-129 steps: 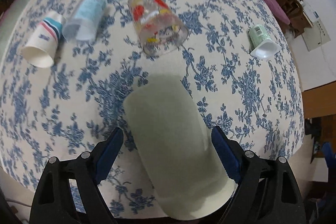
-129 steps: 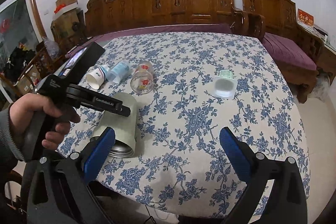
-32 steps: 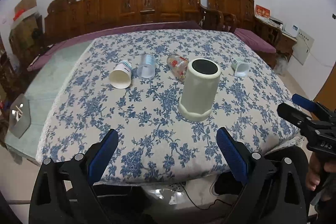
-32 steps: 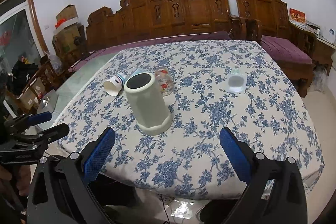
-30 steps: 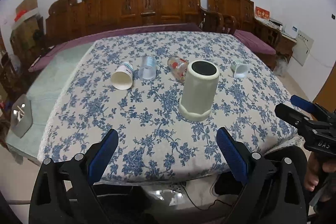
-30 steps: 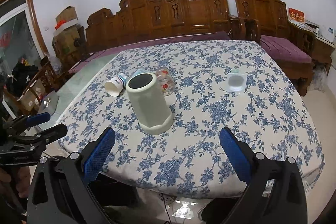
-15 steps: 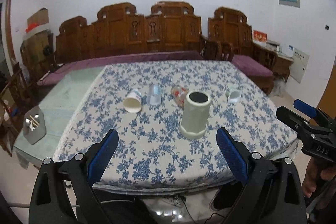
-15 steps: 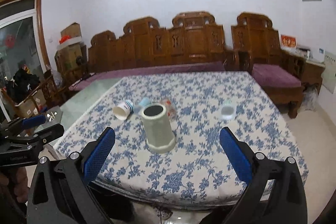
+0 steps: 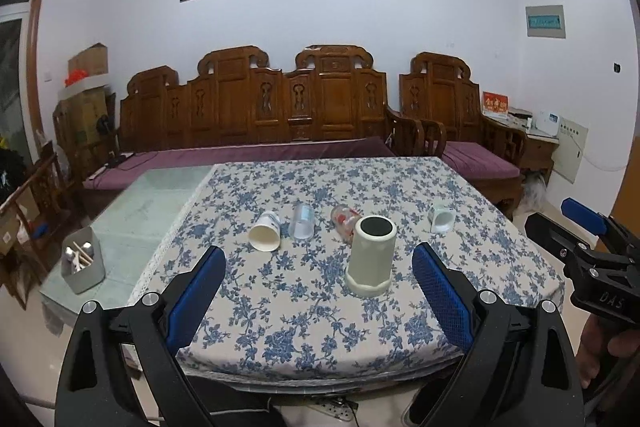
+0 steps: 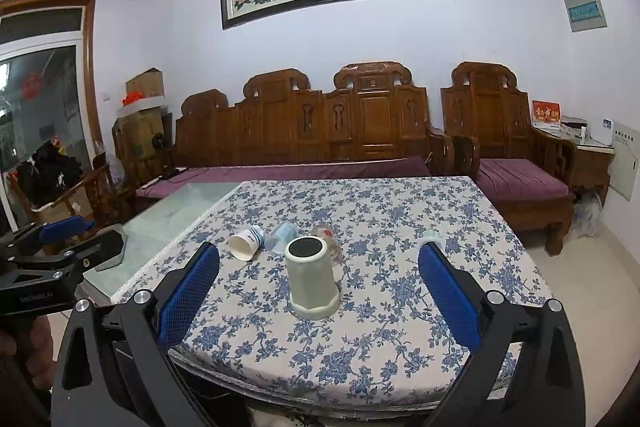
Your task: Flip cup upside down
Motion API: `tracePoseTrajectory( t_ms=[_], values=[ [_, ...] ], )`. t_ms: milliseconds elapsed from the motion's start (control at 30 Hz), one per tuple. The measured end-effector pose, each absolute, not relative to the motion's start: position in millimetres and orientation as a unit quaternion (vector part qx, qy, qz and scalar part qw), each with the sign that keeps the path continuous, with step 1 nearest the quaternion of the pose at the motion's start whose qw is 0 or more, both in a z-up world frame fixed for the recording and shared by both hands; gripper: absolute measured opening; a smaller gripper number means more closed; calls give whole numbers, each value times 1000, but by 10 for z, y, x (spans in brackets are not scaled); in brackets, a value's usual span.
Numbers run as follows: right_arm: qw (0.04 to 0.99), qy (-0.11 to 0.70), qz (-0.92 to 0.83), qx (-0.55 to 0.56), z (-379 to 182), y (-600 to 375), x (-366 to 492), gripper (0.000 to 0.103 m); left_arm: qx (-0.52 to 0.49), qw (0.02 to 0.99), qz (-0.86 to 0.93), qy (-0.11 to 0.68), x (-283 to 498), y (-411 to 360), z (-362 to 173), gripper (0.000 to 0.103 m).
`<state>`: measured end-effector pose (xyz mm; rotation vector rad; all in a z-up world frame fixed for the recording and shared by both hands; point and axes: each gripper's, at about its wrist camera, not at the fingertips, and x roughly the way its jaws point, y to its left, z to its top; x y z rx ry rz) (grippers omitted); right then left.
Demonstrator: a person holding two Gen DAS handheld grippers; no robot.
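Note:
A tall pale green cup stands on its wide end, its dark round end facing up, near the front of the floral-cloth table. It also shows in the right wrist view. My left gripper is open and empty, held back from the table's front edge. My right gripper is open and empty, also back from the table. Each gripper shows at the edge of the other's view.
Behind the cup lie a paper cup, a clear plastic cup, a patterned glass and a small green-white cup, all on their sides. A grey utensil holder stands on the glass table at left. Wooden benches line the wall.
Both grippers have pulled back and up from the table since a second ago. Earlier still, the left gripper held the green cup on its side; now it stands free.

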<state>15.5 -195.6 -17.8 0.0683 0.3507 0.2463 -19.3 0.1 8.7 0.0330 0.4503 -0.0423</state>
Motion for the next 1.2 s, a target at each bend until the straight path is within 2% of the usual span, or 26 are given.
tracePoseTrajectory(
  t_ms=[1200],
  values=[
    [977, 174, 122, 35, -180, -1934, 149, 100, 11, 977, -18, 213, -261, 31, 103, 91]
  ],
)
